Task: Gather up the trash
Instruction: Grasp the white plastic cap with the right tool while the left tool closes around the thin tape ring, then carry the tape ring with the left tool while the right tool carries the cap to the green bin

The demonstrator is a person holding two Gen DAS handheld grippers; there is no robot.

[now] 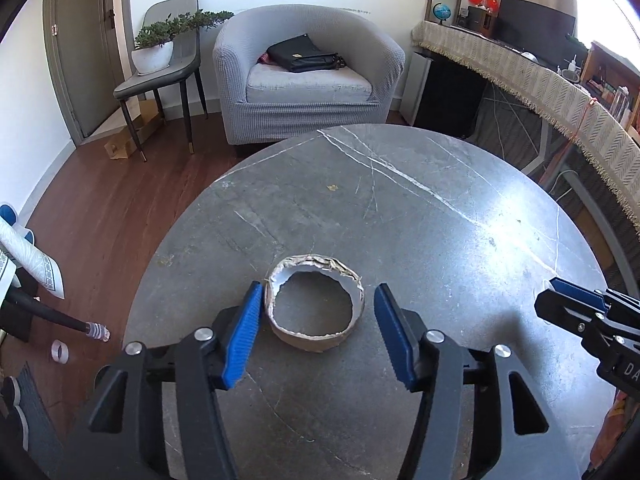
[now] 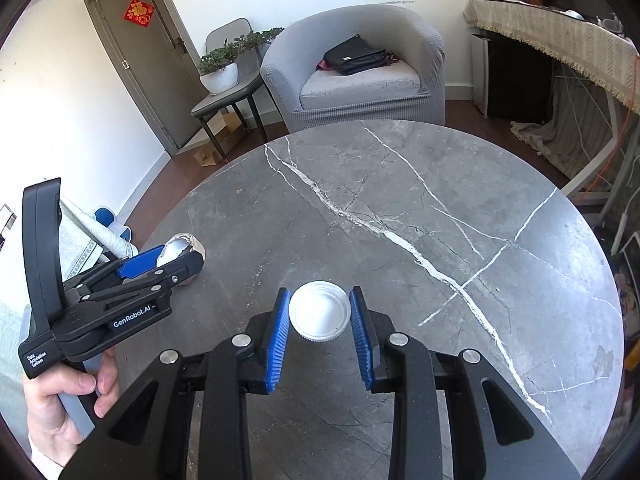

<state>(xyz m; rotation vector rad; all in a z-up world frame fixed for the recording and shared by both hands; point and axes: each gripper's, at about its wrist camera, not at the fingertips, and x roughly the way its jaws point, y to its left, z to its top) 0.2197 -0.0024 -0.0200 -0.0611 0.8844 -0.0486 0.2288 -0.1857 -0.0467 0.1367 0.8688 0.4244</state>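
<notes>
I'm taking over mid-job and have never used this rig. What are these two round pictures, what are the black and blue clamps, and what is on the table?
No robot arm here: a person's hand holds a two-finger clamp tool in each hand, and each tool has a fisheye camera looking along its blue pads.

The left wrist view shows the left tool open around a torn cardboard tape ring lying on the round grey marble table. Its left pad looks close to the ring, the right one clear of it.

The right wrist view shows the right tool shut on a white plastic lid.

Each tool also appears at the edge of the other's picture.
</notes>
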